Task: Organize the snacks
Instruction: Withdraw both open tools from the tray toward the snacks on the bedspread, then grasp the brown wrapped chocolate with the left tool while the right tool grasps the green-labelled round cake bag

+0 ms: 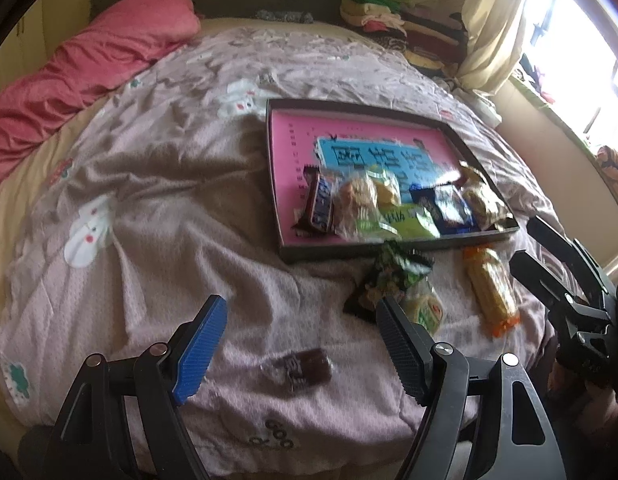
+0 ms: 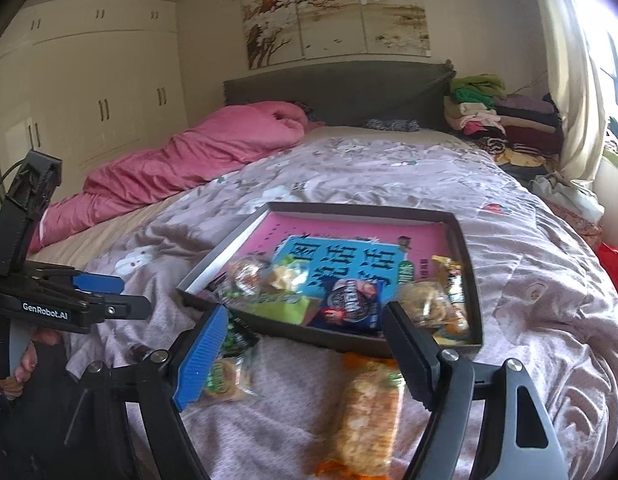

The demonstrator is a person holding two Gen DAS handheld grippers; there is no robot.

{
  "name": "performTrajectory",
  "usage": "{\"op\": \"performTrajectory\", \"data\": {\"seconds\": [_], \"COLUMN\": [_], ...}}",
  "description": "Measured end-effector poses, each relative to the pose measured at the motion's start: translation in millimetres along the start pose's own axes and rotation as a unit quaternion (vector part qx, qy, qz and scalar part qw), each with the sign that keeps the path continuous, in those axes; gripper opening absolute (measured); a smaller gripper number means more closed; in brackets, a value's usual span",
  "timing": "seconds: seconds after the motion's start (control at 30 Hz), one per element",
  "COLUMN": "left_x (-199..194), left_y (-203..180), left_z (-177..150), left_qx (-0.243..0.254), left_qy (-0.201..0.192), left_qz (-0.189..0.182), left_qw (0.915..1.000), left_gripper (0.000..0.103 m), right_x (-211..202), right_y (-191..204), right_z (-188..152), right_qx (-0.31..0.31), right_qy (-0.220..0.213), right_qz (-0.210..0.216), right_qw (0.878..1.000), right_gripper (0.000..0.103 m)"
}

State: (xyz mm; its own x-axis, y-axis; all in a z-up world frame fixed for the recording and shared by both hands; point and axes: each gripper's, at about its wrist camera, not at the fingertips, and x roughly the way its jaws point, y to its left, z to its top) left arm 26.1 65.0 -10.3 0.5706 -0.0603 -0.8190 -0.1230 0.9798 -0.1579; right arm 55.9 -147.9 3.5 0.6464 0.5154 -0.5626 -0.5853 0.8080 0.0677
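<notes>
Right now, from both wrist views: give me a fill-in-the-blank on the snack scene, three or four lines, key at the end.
1. The snack tray has a ____ floor.
2. The long orange-ended snack pack lies ____ the tray.
3. The left gripper hangs over a small ____ candy.
4. The right gripper has ____ jaws.

Missing: pink; outside; brown; open

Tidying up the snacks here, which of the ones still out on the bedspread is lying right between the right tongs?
The long orange-ended cracker pack; the green packets sit off to its left side.
</notes>
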Motion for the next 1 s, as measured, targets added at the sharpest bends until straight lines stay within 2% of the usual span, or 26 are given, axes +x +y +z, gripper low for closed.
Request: {"op": "performTrajectory", "data": {"seconds": [0.27, 0.5, 0.6, 0.67, 0.8, 1.0], "left_x": [10.0, 22.1, 23.4, 24.5, 28.0, 34.5], "left_y": [-5.2, -6.9, -7.8, -8.3, -8.7, -5.5], "left_z": [-15.6, -24.6, -24.5, -24.5, -24.5, -27.0], "left_qx": [0.004, -0.003, -0.003, -0.003, 0.002, -0.002], "left_qy": [0.036, 0.059, 0.057, 0.056, 0.059, 0.076], "left_qz": [-0.01, -0.013, -0.018, -0.02, -0.023, -0.022], "left_qw": [0.9993, 0.9982, 0.9982, 0.9982, 0.998, 0.9969], "left_gripper": [0.078, 0.078, 0.07, 0.07, 0.057, 0.051], "right_x": [9.8, 19.4, 24.5, 28.4, 36.1, 49.0], "right_y": [27.1, 40.0, 40.7, 41.4, 42.6, 45.8], "right_z": [-9.9, -19.2, -22.4, -25.1, -28.4, -32.9], "right_qx": [-0.039, -0.064, -0.066, -0.067, -0.066, -0.069], "right_qy": [0.036, 0.061, 0.074, 0.083, 0.096, 0.115], "right_qz": [0.037, 0.047, 0.049, 0.048, 0.05, 0.055], "right_qw": [0.998, 0.995, 0.994, 0.993, 0.992, 0.989], "right_gripper": [0.079, 0.079, 0.079, 0.079, 0.079, 0.075]}}
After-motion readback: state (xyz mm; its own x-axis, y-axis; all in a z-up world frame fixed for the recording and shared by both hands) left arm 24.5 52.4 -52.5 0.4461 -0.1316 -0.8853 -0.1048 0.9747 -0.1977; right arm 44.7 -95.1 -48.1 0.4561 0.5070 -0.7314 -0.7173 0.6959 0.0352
